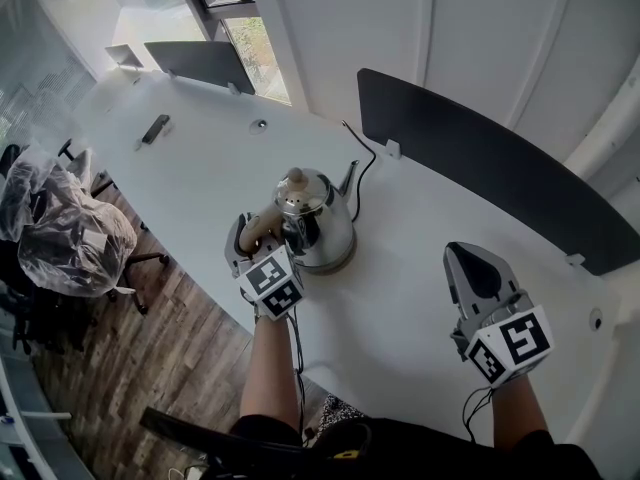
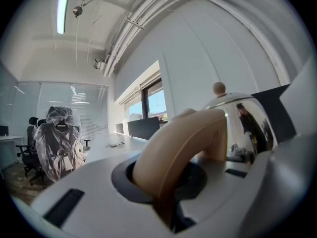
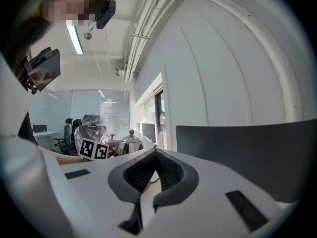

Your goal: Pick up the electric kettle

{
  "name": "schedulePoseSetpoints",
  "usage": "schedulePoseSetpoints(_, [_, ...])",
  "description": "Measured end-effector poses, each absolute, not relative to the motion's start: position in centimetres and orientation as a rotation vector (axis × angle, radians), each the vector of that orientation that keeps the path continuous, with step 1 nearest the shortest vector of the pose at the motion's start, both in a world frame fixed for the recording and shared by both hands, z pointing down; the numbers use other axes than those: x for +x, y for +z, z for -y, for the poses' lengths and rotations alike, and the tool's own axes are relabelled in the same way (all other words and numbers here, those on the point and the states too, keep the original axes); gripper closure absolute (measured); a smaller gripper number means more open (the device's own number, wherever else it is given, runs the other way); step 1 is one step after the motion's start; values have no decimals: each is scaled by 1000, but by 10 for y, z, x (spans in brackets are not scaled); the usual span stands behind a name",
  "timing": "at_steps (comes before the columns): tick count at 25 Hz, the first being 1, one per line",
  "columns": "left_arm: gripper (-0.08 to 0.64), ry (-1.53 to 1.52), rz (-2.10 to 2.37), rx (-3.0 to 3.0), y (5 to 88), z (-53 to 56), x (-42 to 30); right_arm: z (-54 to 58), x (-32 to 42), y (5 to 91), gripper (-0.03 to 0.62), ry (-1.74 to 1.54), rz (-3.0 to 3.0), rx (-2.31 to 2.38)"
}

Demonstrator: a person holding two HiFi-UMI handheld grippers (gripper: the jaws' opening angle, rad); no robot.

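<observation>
Electric kettle (image 1: 322,220) is over a round base (image 1: 343,263) near the desk's (image 1: 400,308) front edge, contact with the base not discernible; its handle (image 1: 262,230) faces the near-left, clamped in the left claw (image 1: 252,238), and its cord (image 1: 362,173) runs back behind it. Right claw (image 1: 462,263) is over the desk well to the kettle's right, nothing in it. Divider panel (image 1: 500,188) stands along the desk's far right edge, a second panel (image 1: 205,63) at the far left end with a small flat device (image 1: 155,128) before it, and a covered chair (image 1: 65,233) is on the floor (image 1: 150,368) left of the desk.
</observation>
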State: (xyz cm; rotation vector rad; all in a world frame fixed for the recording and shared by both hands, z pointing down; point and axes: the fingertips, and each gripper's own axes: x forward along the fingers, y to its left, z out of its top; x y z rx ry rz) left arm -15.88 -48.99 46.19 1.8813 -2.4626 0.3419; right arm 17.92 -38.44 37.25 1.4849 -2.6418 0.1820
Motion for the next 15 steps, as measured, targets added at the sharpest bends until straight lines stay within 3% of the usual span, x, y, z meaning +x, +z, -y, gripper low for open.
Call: schedulePoseSetpoints(15, [526,103,2437,2124,357,465,-136,367,179,352,586,139,2667,1515])
